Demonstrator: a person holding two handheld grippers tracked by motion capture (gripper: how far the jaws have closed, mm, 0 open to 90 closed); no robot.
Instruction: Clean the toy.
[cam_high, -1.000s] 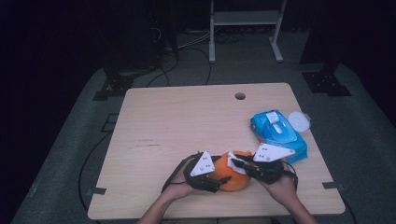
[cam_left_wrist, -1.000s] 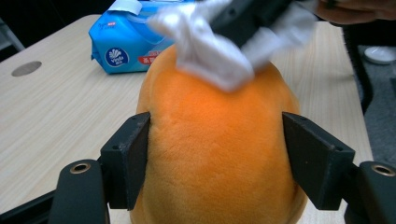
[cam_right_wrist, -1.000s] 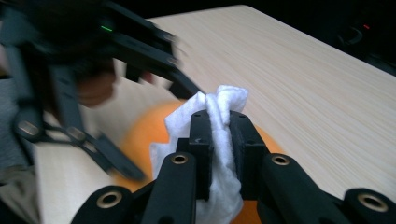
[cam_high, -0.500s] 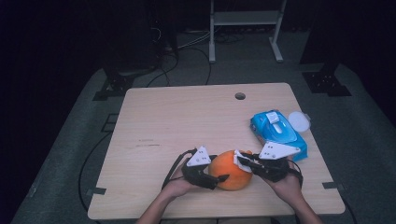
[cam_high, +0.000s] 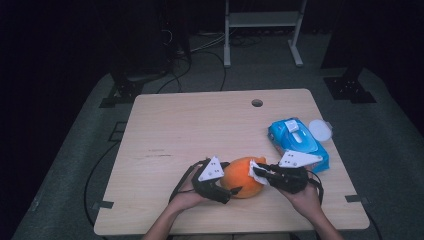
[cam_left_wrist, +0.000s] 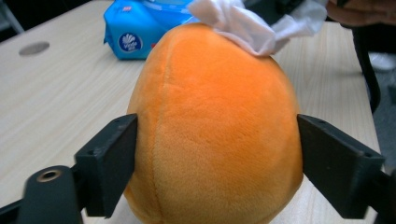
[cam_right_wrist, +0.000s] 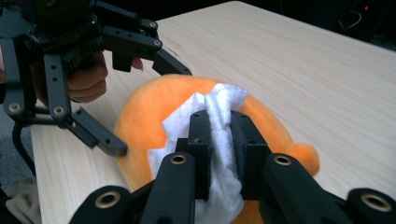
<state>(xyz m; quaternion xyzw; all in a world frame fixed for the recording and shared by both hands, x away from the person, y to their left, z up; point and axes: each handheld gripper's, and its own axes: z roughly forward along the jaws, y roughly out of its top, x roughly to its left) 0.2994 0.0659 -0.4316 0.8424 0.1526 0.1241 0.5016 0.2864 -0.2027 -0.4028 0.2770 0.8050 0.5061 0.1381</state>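
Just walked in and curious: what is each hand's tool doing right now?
Left tool: jaws just opened wider, standing either side of the orange plush toy; right jaw clear of it, not gripping.
Right tool: shut on a white wipe, touching the toy.

Bench (cam_high: 200, 125): far and left parts open to pass over. Obstacles: blue wipes pack (cam_high: 297, 142) near right edge, white lid (cam_high: 320, 131) just beyond it. Orange plush (cam_high: 242, 176) at near edge, flanked closely by left claw (cam_high: 231, 192) and right claw (cam_high: 257, 172).
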